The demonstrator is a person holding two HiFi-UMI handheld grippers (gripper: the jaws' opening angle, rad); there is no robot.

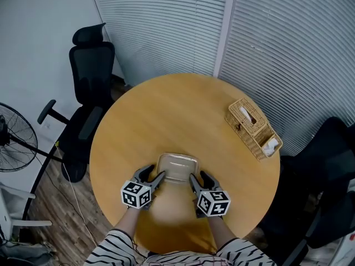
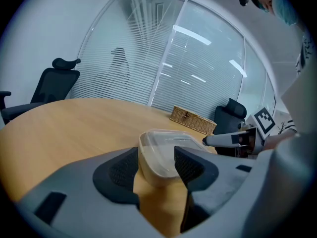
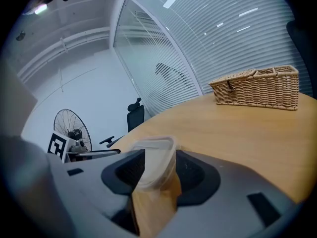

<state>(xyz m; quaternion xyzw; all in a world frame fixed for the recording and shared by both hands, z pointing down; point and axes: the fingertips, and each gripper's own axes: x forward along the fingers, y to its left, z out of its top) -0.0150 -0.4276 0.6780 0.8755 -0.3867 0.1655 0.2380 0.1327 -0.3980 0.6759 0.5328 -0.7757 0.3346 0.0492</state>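
A clear plastic container (image 1: 177, 168) with its lid on rests on the round wooden table (image 1: 166, 110) near the front edge. My left gripper (image 1: 155, 176) is closed across its near left corner, and the container (image 2: 163, 152) fills the gap between the pads in the left gripper view. My right gripper (image 1: 198, 177) pinches the near right corner, where the container's rim (image 3: 153, 157) touches both pads. The right gripper (image 2: 233, 139) also shows at the right of the left gripper view. The left gripper (image 3: 94, 152) shows low at the left of the right gripper view.
A wicker basket (image 1: 252, 127) stands at the table's far right. A black office chair (image 1: 89, 93) is at the left, with a floor fan (image 1: 14, 137) beside it. Another dark chair (image 1: 327, 176) is at the right. Window blinds run behind the table.
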